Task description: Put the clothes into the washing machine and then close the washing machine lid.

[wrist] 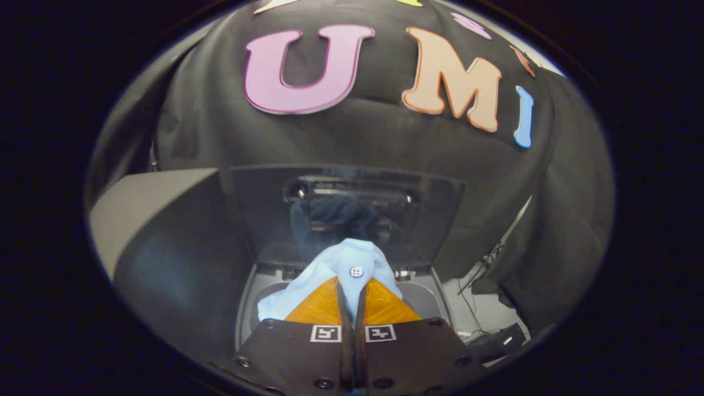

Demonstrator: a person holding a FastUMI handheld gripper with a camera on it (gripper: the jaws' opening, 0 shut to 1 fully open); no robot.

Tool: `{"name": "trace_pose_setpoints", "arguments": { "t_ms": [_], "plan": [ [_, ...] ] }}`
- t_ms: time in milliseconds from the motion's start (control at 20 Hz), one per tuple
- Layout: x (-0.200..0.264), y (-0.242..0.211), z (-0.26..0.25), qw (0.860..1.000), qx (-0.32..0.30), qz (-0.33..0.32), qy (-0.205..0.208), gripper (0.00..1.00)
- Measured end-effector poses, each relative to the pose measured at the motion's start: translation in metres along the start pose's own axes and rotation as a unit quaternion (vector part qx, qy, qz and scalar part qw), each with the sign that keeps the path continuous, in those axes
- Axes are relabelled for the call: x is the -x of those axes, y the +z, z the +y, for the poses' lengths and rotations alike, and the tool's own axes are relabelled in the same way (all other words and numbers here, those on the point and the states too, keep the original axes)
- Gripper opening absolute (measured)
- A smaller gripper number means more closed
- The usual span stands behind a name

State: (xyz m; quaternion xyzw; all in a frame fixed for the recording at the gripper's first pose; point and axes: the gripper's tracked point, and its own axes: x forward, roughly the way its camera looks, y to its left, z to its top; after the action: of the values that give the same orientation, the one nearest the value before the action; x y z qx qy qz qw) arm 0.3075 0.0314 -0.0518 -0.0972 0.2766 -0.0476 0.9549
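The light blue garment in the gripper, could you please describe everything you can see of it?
The light blue garment looks like soft woven cloth with one small white button near its bunched top. The gripper is shut on it, a fold pinched between both fingers. It hangs over the washing machine, whose lid stands open behind.

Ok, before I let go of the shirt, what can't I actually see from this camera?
- Drum of the washing machine: hidden by the light blue shirt and the gripper.
- Rest of the shirt: cut off behind the fingers, which are shut on it.
- Raised lid: dark glass, reflections blur its handle.
- Cables beside the machine: too small.
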Motion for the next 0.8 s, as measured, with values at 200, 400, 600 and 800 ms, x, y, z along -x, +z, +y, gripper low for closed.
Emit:
{"name": "trace_pose_setpoints", "arguments": {
  "t_ms": [200, 400, 600, 800],
  "plan": [
    [-0.029, -0.038, -0.010, 0.999, -0.037, 0.036, -0.010, 0.01],
    [-0.047, -0.071, -0.015, 0.994, -0.080, 0.073, -0.013, 0.05],
    [-0.055, -0.081, -0.016, 0.992, -0.097, 0.077, -0.008, 0.11],
    [-0.047, -0.083, -0.015, 0.994, -0.081, 0.076, 0.005, 0.46]
  ]
}}
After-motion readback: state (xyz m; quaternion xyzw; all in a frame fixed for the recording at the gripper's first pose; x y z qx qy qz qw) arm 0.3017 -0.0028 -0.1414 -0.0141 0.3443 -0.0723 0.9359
